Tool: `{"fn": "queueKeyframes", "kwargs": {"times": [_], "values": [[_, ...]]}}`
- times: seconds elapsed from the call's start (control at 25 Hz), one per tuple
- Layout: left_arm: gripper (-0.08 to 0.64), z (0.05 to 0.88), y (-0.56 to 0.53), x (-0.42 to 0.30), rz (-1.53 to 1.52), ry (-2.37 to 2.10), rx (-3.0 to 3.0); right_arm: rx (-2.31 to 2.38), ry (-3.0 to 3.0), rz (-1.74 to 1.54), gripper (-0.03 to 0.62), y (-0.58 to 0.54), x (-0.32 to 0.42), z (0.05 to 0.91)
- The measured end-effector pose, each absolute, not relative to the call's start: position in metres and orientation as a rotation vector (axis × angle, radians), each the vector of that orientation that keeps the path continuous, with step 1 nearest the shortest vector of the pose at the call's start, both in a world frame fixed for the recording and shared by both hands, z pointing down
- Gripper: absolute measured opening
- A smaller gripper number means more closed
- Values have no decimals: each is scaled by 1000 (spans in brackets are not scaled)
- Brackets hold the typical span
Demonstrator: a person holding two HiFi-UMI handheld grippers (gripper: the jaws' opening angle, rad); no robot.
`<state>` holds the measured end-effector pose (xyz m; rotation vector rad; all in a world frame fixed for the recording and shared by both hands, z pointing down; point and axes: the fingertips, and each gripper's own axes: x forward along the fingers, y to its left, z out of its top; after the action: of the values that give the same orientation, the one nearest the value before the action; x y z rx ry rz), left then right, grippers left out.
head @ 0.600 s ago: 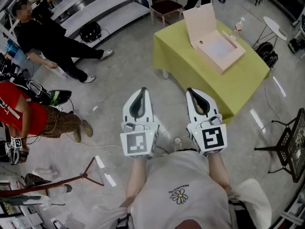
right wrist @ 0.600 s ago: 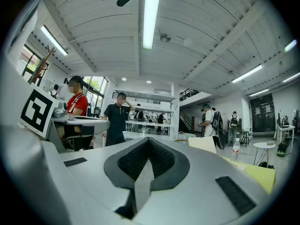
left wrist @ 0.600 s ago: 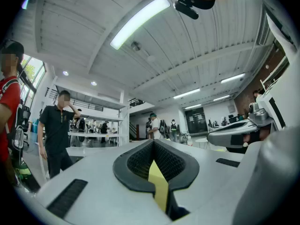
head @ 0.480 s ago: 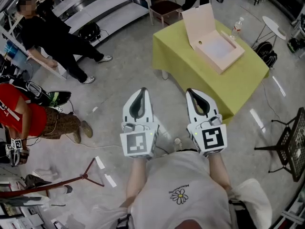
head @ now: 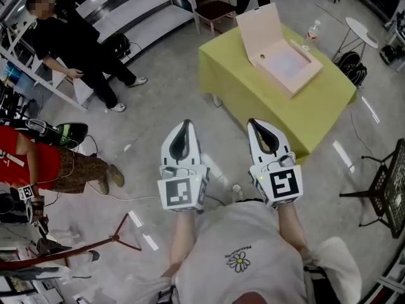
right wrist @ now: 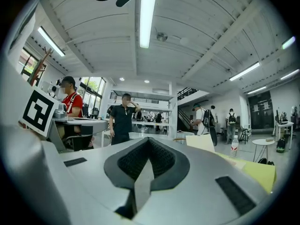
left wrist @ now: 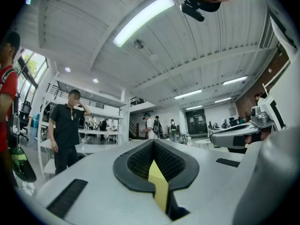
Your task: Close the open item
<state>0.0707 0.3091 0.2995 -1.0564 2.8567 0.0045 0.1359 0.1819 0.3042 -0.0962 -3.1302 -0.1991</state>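
Pink box (head: 281, 59) stayed open, lid raised over its pale interior, on the yellow-green table (head: 253, 106) ahead. Left gripper (head: 185, 123) and right gripper (head: 258, 122) remained level, jaws together and empty, while a bystander in black (head: 76, 49) shifted stance.

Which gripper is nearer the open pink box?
Right. The right gripper is just short of the table, with the box ahead; the left gripper is farther left, over floor.

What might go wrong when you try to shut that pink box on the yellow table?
Pushing the upright lid of the pink box could slide the whole box on the yellow-green tablecloth. The water bottle standing close behind it might get knocked over. The shut left gripper and right gripper may slip off the thin lid.
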Motion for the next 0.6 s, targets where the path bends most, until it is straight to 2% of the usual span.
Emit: {"fn": "queueKeyframes", "kwargs": {"times": [0.6], "values": [[14,320,267,25,179,2875,-1076,-117,-3158,-137,11,119,96,320]]}}
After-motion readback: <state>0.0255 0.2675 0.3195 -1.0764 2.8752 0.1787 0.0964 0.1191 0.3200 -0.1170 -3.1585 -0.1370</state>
